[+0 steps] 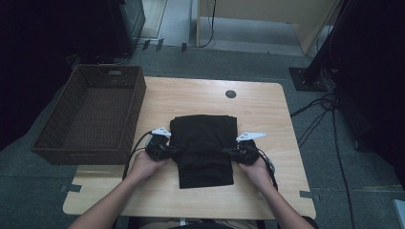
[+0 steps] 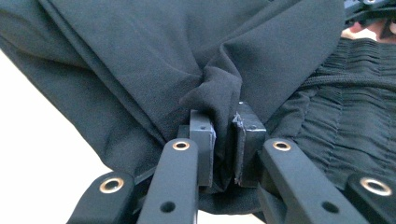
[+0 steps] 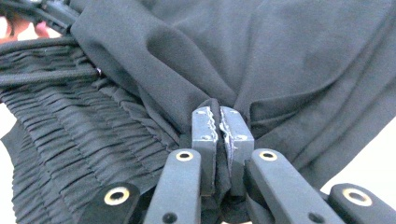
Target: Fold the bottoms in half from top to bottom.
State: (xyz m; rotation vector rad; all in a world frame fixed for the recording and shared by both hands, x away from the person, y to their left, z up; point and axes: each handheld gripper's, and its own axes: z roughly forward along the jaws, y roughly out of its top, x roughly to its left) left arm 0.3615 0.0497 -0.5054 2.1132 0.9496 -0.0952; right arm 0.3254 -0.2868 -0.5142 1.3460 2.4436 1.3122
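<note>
A black garment lies folded on the middle of the wooden table. It has a gathered elastic waistband. My left gripper is at its left edge, shut on a bunched fold of the black cloth. At the right edge my right gripper is shut on another pinch of the fabric. Both pairs of jaws point inward toward each other across the garment. A hand holds each gripper from below.
A dark brown wicker basket stands at the table's left edge, beside my left hand. A round cable hole sits in the tabletop at the far side. Cables trail on the floor to the right.
</note>
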